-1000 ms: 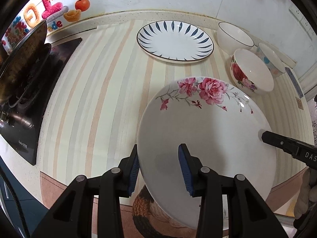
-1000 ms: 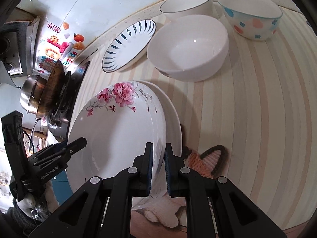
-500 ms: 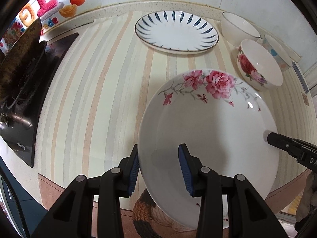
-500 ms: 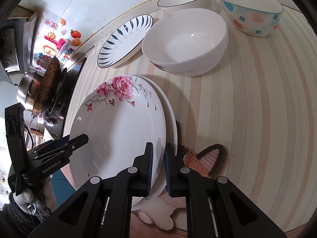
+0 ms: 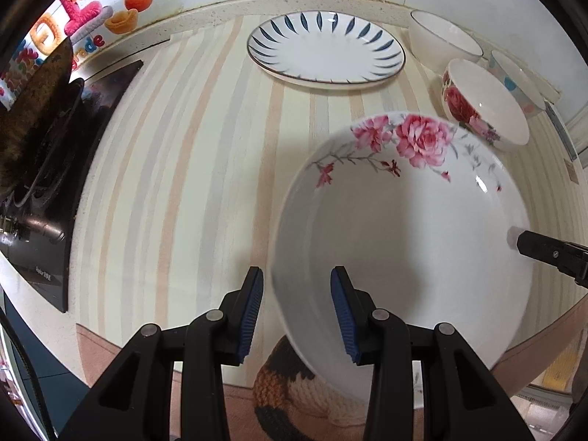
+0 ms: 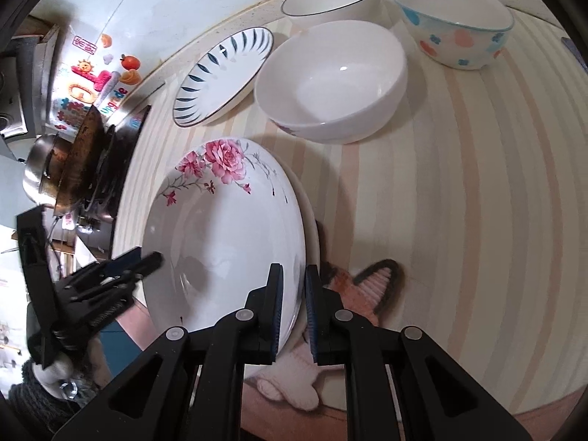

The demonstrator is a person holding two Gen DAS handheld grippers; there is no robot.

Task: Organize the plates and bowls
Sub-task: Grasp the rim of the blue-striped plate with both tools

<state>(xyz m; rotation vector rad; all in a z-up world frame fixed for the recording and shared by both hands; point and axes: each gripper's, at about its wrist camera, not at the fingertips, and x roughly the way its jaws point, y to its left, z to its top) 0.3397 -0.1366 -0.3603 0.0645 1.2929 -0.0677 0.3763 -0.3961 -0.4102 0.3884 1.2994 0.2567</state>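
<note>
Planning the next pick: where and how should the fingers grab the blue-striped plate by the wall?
Grip the blue-striped plate by its rim, on the edge facing the counter front. It lies flat and shallow, so only the upturned rim offers a bite: one finger over, one slid under. The wall blocks the far side, the white bowl and the rose bowl crowd its right. Coming from the front or left looks clearest.

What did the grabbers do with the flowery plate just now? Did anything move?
The white rose-patterned plate slid a little toward the rose-painted bowl, away from the left gripper, whose open jaws now straddle only its rim. The right gripper stayed clamped on the plate's near edge. The blue-leaf plate, the other bowls and the striped countertop stayed where they were.
</note>
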